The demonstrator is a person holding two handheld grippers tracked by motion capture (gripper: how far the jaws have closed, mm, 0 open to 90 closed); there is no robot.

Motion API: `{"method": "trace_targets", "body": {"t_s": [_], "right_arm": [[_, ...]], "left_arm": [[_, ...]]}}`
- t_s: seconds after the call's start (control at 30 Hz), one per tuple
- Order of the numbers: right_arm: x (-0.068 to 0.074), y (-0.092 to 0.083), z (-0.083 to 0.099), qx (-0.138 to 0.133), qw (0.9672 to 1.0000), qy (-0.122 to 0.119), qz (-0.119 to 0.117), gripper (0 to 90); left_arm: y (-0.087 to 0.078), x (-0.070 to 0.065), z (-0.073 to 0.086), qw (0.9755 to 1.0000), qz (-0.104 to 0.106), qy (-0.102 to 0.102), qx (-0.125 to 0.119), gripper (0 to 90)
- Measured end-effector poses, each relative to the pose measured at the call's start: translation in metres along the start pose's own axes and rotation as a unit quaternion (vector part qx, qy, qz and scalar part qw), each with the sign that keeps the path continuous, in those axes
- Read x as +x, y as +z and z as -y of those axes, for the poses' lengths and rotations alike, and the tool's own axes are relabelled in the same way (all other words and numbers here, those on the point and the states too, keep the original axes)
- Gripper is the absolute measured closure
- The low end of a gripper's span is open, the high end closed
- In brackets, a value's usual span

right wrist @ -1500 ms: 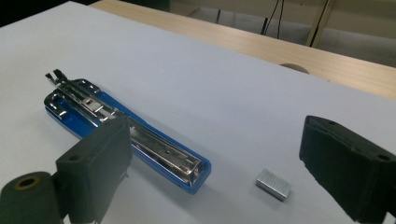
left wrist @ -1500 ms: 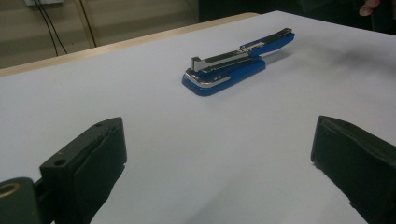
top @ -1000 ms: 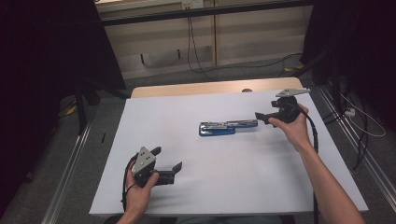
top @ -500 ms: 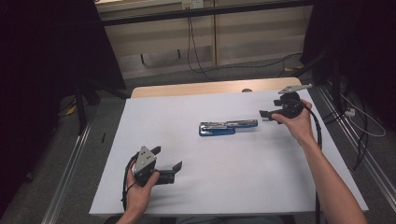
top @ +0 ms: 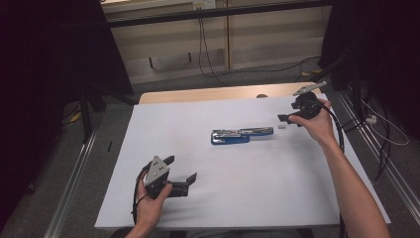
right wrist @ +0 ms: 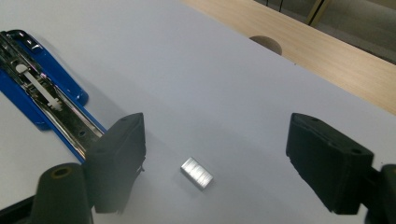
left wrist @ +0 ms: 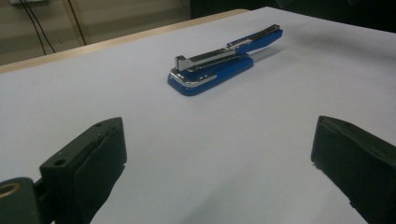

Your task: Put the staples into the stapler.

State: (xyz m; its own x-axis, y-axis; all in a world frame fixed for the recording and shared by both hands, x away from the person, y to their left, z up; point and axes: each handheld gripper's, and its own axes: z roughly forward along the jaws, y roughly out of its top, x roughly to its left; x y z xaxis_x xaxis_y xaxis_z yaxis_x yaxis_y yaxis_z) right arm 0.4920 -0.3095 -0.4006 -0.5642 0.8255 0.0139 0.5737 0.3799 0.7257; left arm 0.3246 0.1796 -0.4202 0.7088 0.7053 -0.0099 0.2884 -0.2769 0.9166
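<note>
Jaws of right gripper [right wrist: 212, 154] just closing, still apart around small silvery staple block [right wrist: 197, 173], unpressed; opened blue metal stapler [top: 241, 135] awaiting refill; left gripper [top: 179, 170] wide, empty.

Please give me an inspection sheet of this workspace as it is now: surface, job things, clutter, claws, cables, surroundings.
Surface: white sheet over a wooden table; a round hole shows in the wood at the far edge.
Job's things: blue stapler, opened out flat, mid-sheet; small silver block of staples on the sheet beside its right end, apart from it.
Clutter: nothing seen.
Claws: left claw open, empty, near the front left. Right claw open, jaws have just been closing, standing either side of the staples without pressing them.
Cables: one trails from each claw; more lie on the floor.
Surroundings: dark curtains at both sides, wooden panels behind.
</note>
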Motion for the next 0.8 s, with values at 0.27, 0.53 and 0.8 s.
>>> {"method": "trace_targets", "body": {"t_s": [0.27,0.53,0.8], "right_arm": [[-0.007,0.017,0.004,0.048,0.9987,-0.014,-0.012,27.2],[-0.005,0.027,0.000,0.093,0.9937,-0.053,-0.033,41.1],[-0.002,0.032,-0.003,0.128,0.9873,-0.081,-0.048,51.2]], "left_arm": [[-0.002,0.004,0.000,1.0000,-0.005,-0.008,-0.003,3.6],[-0.001,0.001,-0.001,1.0000,0.001,-0.001,-0.002,3.6],[-0.001,0.002,0.000,1.0000,-0.001,-0.002,-0.002,3.6]]}}
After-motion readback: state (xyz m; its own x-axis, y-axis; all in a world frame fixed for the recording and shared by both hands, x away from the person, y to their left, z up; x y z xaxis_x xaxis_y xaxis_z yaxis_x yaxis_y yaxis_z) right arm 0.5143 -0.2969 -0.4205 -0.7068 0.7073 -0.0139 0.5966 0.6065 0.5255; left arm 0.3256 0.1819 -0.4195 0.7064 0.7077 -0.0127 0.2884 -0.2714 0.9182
